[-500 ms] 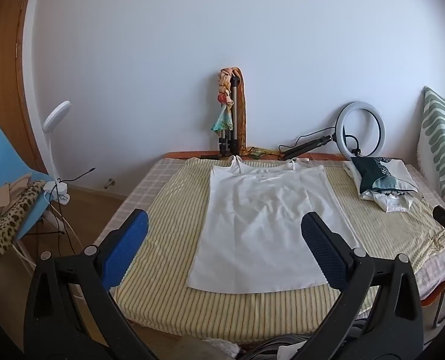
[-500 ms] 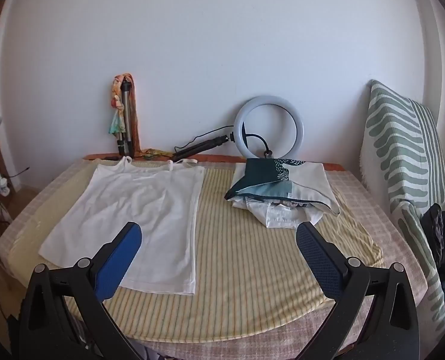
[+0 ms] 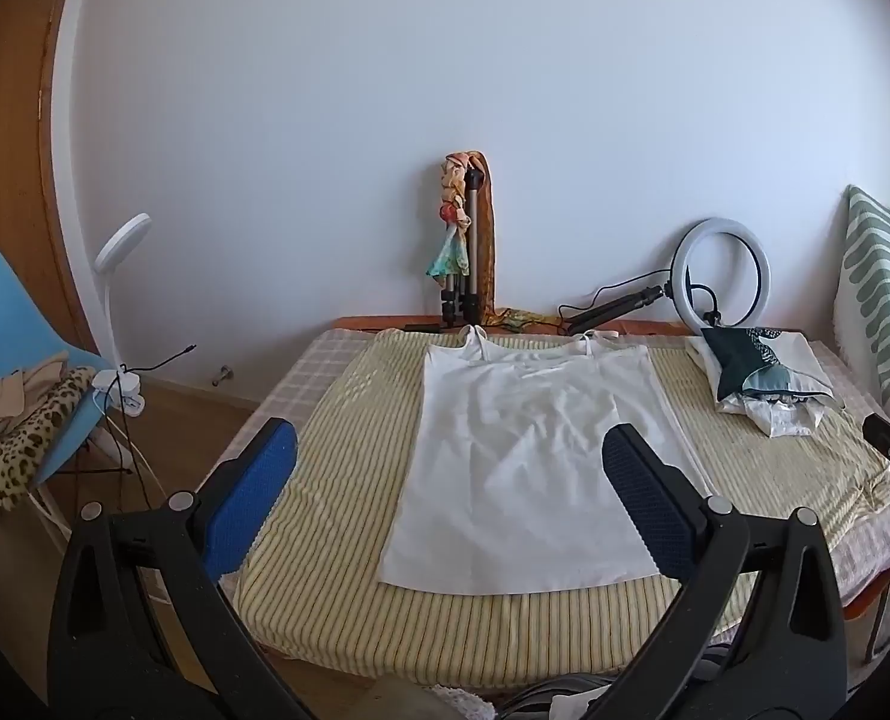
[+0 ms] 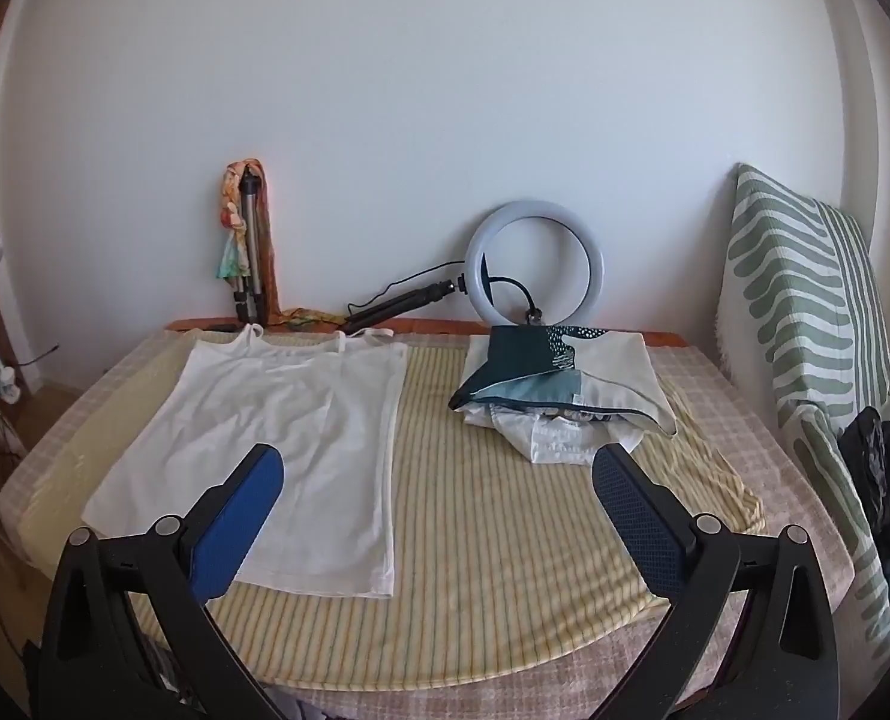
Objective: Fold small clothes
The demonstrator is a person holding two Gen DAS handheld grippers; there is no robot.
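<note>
A white strappy top (image 3: 529, 450) lies flat on the striped yellow cloth (image 3: 337, 480) covering the table, straps toward the wall. In the right wrist view the same white top (image 4: 277, 438) sits left of centre. My left gripper (image 3: 448, 468) hovers over the near edge with its blue pads wide apart and nothing between them. My right gripper (image 4: 436, 495) is also open and empty, above the bare striped cloth (image 4: 505, 510) to the right of the top. A folded pile of clothes (image 4: 559, 396) with a teal and cream piece on top rests at the back right.
A ring light (image 4: 535, 264) and a tripod with a scarf (image 4: 247, 252) lean against the wall behind the table. A green-striped cushion (image 4: 805, 312) stands at the right. A blue chair with leopard fabric (image 3: 19, 396) and a white lamp (image 3: 115, 276) are at the left.
</note>
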